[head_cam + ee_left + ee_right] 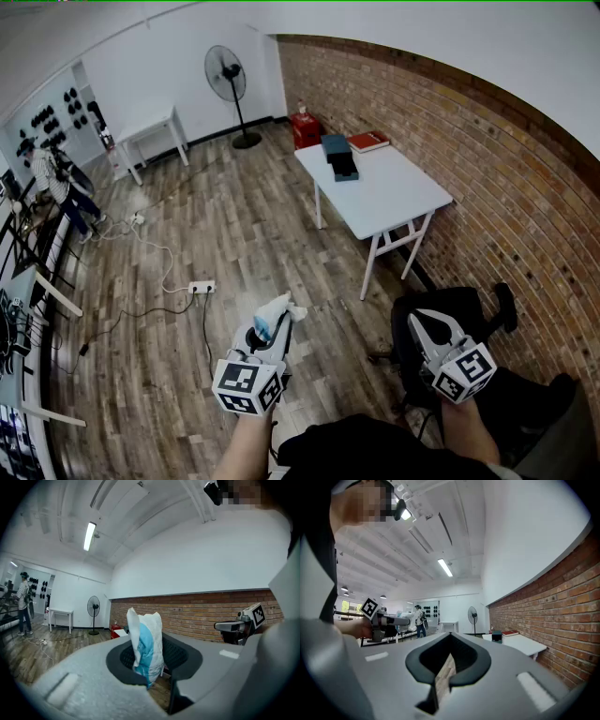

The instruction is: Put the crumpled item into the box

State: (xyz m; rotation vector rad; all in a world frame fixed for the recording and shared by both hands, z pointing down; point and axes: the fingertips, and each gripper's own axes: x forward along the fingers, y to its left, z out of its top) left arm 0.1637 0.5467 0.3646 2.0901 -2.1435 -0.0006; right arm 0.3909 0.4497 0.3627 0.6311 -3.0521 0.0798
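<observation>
Clamps the crumpled item (pixel 146 646), a white-and-blue wad, between the jaws of the left gripper (pixel 269 330). Pinches it low, with most of it sticking out past the pads and its long axis upright in the left gripper view.

Has the right gripper (pixel 422 321) closed on nothing, tips together, with only a slit of floor visible beneath them in the right gripper view. Holds both grippers close to the body, side by side and well apart from each other, both aimed about level.

Looks out past the loaded jaws across bare wooden floor (pixel 234 234) to the white table (pixel 398 202) by the brick wall (pixel 487 159), well away. Shows there a box (pixel 337 155), teal and dark, toward the far end, just beside a red book (pixel 367 141). Probably the target, though cannot tell from here whether open.

Lies forward and to the right of the left gripper, more nearly in line with the right one, yet falls to the left, being the loaded one. Calls for a long carry forward and rightward before any release.
</observation>
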